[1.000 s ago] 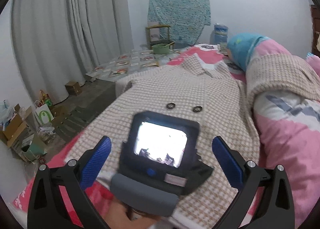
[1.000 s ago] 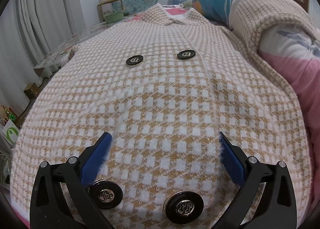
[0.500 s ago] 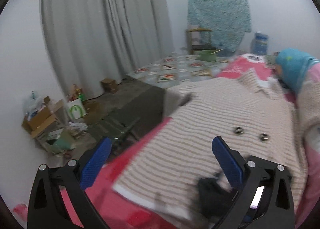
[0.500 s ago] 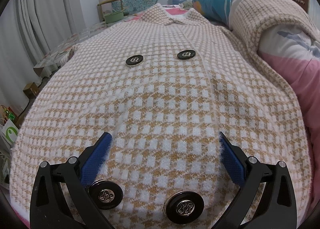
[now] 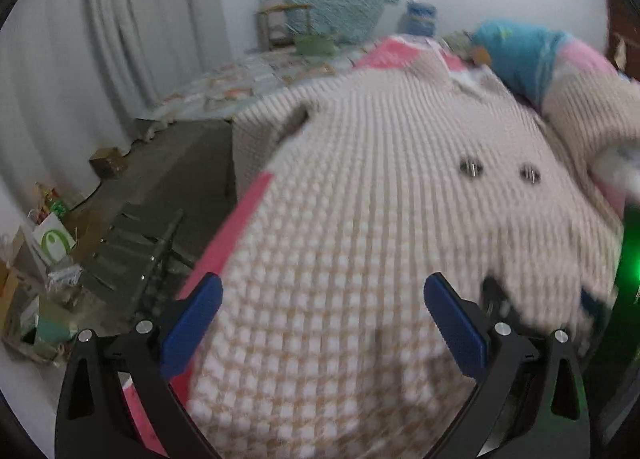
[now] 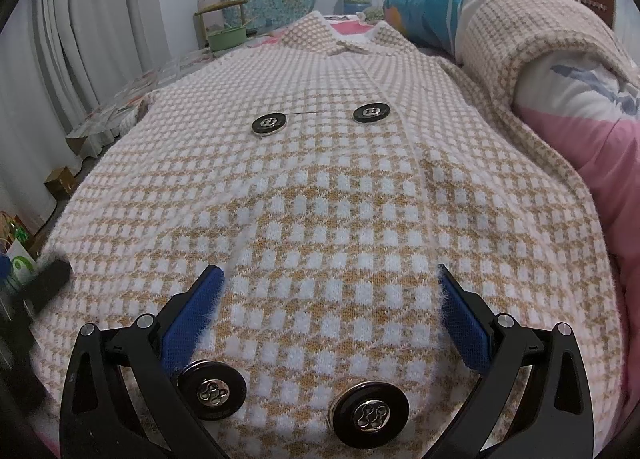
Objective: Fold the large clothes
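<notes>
A large beige-and-white checked coat (image 6: 320, 187) lies flat, front up, on the bed, collar at the far end, with black buttons (image 6: 269, 124) across its front. It also shows in the left wrist view (image 5: 380, 219), blurred. My right gripper (image 6: 330, 299) is open, low over the coat's near hem, with two buttons (image 6: 371, 415) between its fingers. My left gripper (image 5: 324, 311) is open over the coat's near left part, close to the bed edge. The left gripper's body (image 6: 40, 283) shows at the left edge of the right wrist view.
A rolled pink and blue quilt (image 6: 560, 91) lies along the coat's right side, with the coat's right sleeve draped over it. The bed's left edge drops to a dark floor (image 5: 160, 199) with boxes and bags (image 5: 52, 243). A curtain (image 5: 100, 39) hangs at the left.
My left gripper has swung from behind the right gripper out to the left and now faces the coat's left part near the bed edge. The right gripper has stayed put.
</notes>
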A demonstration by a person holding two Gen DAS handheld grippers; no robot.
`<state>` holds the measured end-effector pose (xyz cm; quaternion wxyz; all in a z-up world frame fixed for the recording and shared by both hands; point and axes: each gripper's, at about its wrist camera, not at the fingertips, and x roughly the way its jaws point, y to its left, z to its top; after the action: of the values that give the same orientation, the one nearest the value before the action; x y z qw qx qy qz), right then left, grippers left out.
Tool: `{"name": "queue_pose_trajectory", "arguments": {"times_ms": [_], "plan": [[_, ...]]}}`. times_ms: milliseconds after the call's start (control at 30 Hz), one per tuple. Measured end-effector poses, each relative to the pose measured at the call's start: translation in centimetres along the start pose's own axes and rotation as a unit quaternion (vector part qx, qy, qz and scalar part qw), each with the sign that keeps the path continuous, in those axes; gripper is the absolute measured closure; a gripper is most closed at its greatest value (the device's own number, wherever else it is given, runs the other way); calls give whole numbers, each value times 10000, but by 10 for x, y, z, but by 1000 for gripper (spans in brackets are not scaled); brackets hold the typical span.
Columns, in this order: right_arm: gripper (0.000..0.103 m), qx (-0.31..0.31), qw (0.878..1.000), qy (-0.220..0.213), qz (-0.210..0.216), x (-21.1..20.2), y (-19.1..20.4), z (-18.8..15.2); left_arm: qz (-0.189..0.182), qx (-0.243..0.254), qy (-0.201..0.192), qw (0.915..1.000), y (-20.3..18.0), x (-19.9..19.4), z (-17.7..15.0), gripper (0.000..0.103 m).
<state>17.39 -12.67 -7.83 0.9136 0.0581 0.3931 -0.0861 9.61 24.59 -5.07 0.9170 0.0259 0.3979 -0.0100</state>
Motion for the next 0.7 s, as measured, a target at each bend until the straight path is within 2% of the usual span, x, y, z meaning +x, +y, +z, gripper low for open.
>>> {"name": "queue_pose_trajectory", "arguments": {"times_ms": [67,100,167,200,267,467,700], "plan": [[6,-26,10000,-20,-57,0,2,0,-297,-250,-244,9989,9,0,-9,4],[6,-25,10000,-16,-64,0,3,0,-289,-340,-309,9985,12,1,-14,4],[6,40,10000,-22,5,0,1,0,49,-71,226,9997,9,18,-22,4],[6,54,10000,-16,17,0,0,0,94,140,467,9988,5,28,-25,4],[6,48,10000,-24,7,0,0,-1,131,266,180,9994,0,28,-30,4],[6,24,10000,-16,-38,0,-1,1,192,276,-109,9994,-1,26,-40,4],[6,22,10000,-12,-44,0,-1,0,177,261,-90,9995,2,22,-45,4]]}}
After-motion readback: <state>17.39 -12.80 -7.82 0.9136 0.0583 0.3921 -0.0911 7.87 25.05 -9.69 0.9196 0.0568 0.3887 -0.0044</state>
